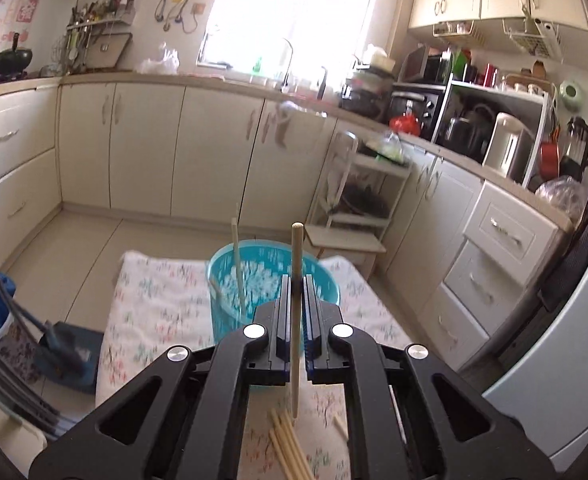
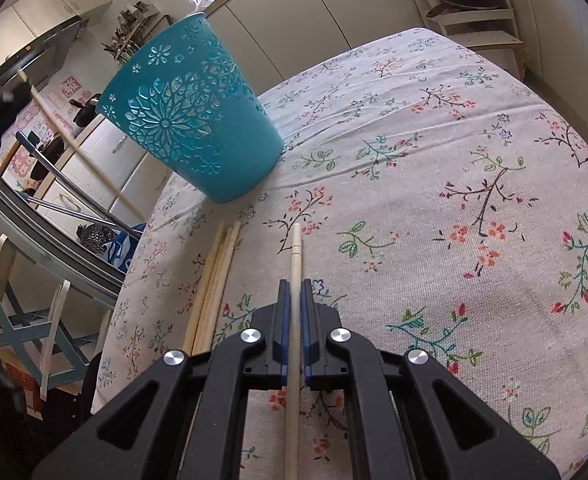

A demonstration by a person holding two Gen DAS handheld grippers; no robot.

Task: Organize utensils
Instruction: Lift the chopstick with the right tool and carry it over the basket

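Note:
My left gripper is shut on a wooden chopstick, held upright above the table. Just beyond it stands the teal perforated holder with a chopstick standing in it. Loose chopsticks lie on the cloth below. My right gripper is shut on a pale chopstick that lies flat along the cloth. Several loose chopsticks lie left of it. The teal holder stands further ahead to the left. The left gripper's chopstick shows at the far left.
The table carries a floral cloth; its left edge drops off near the loose chopsticks. Kitchen cabinets and a white rack stand beyond the table. A folding chair stands beside the table's left edge.

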